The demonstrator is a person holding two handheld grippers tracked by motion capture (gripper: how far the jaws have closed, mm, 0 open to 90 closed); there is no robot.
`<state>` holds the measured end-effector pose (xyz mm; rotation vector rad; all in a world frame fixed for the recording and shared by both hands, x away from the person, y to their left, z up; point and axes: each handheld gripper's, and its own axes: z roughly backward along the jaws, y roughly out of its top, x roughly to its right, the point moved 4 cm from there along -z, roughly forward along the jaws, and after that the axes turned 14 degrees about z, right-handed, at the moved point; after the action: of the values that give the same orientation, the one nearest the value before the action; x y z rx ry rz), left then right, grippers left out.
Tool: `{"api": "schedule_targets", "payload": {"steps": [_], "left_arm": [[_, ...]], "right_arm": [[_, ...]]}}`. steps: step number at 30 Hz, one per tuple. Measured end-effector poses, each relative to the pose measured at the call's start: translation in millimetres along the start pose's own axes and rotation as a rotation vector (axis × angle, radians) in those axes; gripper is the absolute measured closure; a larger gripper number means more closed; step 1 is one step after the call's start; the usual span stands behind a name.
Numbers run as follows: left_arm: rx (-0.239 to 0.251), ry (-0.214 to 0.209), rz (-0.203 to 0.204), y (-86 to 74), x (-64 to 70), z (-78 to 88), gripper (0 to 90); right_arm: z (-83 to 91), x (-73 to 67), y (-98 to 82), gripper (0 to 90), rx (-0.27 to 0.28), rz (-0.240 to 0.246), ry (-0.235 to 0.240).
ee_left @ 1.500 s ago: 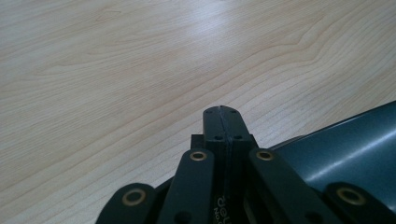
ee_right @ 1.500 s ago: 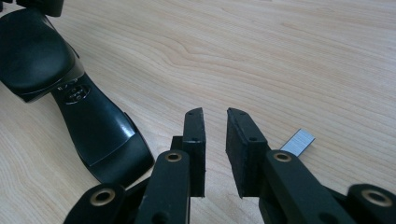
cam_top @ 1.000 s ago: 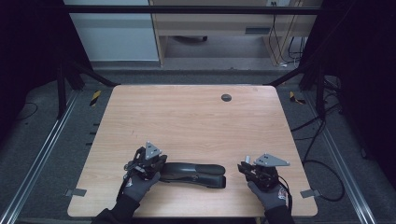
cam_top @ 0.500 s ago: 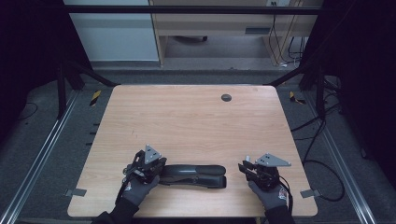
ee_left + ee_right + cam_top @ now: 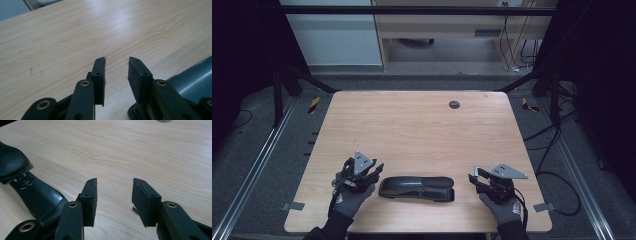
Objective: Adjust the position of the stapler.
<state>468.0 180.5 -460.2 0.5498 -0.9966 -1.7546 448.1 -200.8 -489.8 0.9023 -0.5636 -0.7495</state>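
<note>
A long black stapler [image 5: 417, 188] is seen lying flat on the light wood-grain table [image 5: 412, 130], close to the near edge and roughly midway between the two hands. Its length runs across the table from left to right.

The left gripper [image 5: 371, 172] is held in a gloved hand [image 5: 348, 197] just beside the stapler's left end. In the left gripper view its jaws are seen spread, having just been opening, with only bare tabletop between the pads; the dark body of the stapler [image 5: 197, 80] lies just to the right of them.

The right gripper [image 5: 475, 179] is held in the other gloved hand [image 5: 504, 207], a little apart from the stapler's right end. In the right gripper view its jaws stand spread wide, having just been opening, with nothing between the pads; the stapler's [image 5: 27, 185] end is seen to the left of them, its top arm lifted slightly over its base.

A small round dark grommet [image 5: 454, 104] is set into the tabletop near the far edge. The table is ringed by grey floor, with metal rails [image 5: 257, 165] along both sides and black cables [image 5: 557, 165] trailing at the right. Strips of yellow-and-black tape [image 5: 313, 103] are stuck to the floor near the far corners. Beyond the table a pale wooden desk [image 5: 437, 22] and a white panel [image 5: 332, 35] are seen, with dark drapes at either side.
</note>
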Motion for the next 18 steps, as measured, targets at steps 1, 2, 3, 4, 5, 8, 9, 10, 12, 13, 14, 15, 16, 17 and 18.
{"api": "schedule_targets", "payload": {"steps": [1,2,3,4,5,8,9,10,12,13,14,15,16,17,18], "left_arm": [[0.016,0.006,0.006,1.9,-3.9,3.0,63.8],[0.016,0.006,0.006,1.9,-3.9,3.0,63.7],[0.045,0.005,0.015,4.2,-8.2,7.1,63.6],[0.045,0.005,0.015,4.2,-8.2,7.1,64.0],[0.055,0.005,0.019,5.0,-8.9,7.9,64.0],[0.07,0.011,0.022,8.4,-11.6,12.2,63.5],[0.077,0.009,0.022,9.5,-11.8,13.5,62.8],[0.085,0.003,0.021,10.6,-11.7,14.8,62.3],[0.095,-0.002,0.016,12.5,-11.1,16.5,61.3],[0.1,-0.004,0.011,13.4,-10.5,17.5,60.6],[0.103,-0.01,0.003,14.1,-9.9,18.5,59.3],[0.108,-0.01,-0.003,14.8,-9.0,19.3,58.4],[0.113,-0.014,-0.014,15.5,-8.1,20.1,57.8],[0.117,-0.016,-0.031,16.3,-6.5,20.9,57.2],[0.117,-0.01,-0.044,16.8,-5.7,21.7,56.0]], "right_arm": [[-0.5,0.3,-0.4,54.7,0.001,-0.001,0.0],[-0.5,0.8,-0.7,53.8,0.006,0.005,-0.006],[-0.3,1.2,-0.7,53.6,0.01,0.011,-0.017],[-0.3,1.2,-0.7,53.6,0.01,0.011,-0.017],[0.6,1.9,-0.4,52.6,0.008,0.012,-0.023],[2.5,4.3,0.5,48.0,0.003,0.001,-0.042],[3.3,5.8,0.6,46.0,-0.004,-0.002,-0.062],[4.3,6.7,0.9,44.6,-0.004,-0.008,-0.075],[6.3,8.9,1.2,45.0,0.003,-0.012,-0.098],[7.4,9.6,1.4,45.4,0.007,-0.018,-0.105],[8.0,10.3,1.4,45.9,0.01,-0.021,-0.106],[8.3,10.8,1.1,46.5,0.013,-0.02,-0.112],[8.3,11.2,0.5,46.8,0.012,-0.018,-0.116],[8.1,11.3,0.0,47.4,0.01,-0.017,-0.119],[7.4,11.7,-0.6,47.6,0.009,-0.013,-0.118]]}}
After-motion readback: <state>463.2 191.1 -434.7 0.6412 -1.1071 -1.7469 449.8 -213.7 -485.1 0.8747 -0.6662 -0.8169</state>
